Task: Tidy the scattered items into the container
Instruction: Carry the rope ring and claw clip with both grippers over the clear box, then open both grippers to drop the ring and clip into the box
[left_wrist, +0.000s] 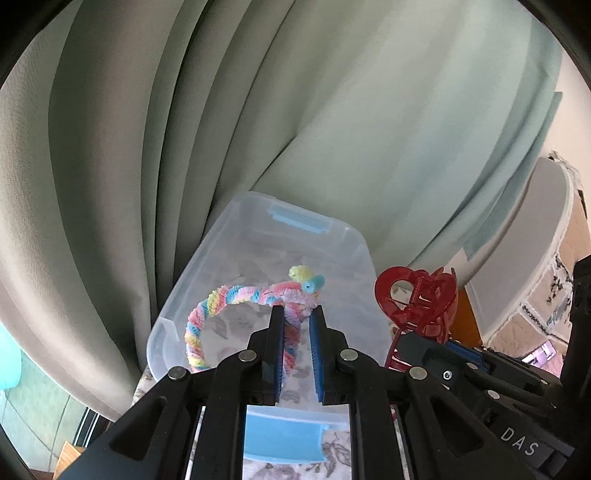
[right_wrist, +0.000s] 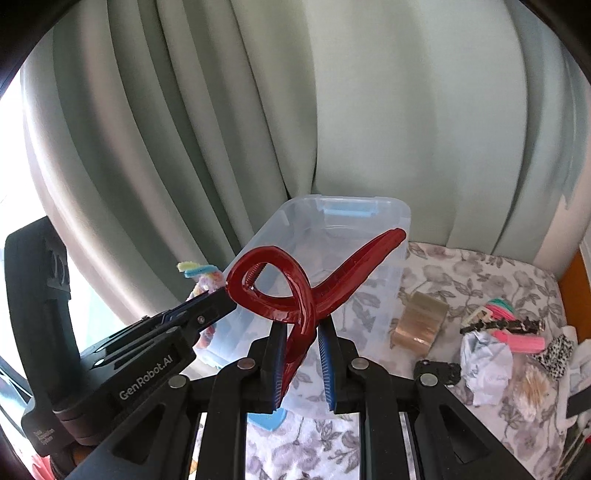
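Note:
A clear plastic container (left_wrist: 354, 240) with blue latches stands on the floral cloth by the curtain; it also shows in the right wrist view (right_wrist: 402, 214). My left gripper (left_wrist: 297, 314) is shut on a pastel rainbow fuzzy twisted loop (left_wrist: 207, 310) and holds it over the container. My right gripper (right_wrist: 301, 328) is shut on a red heart-shaped hair claw clip (right_wrist: 280, 284), held above the container's near edge. The clip also shows in the left wrist view (left_wrist: 417, 295), to the right of the container. The left gripper (right_wrist: 221, 295) shows at the left of the right wrist view.
On the floral cloth (right_wrist: 461, 269) to the right lie a gold clip (right_wrist: 421, 321), a crumpled paper (right_wrist: 487, 365), pink and teal hair items (right_wrist: 513, 332), a black item (right_wrist: 437, 371) and a leopard-print item (right_wrist: 559, 354). A green curtain (right_wrist: 332, 110) hangs behind.

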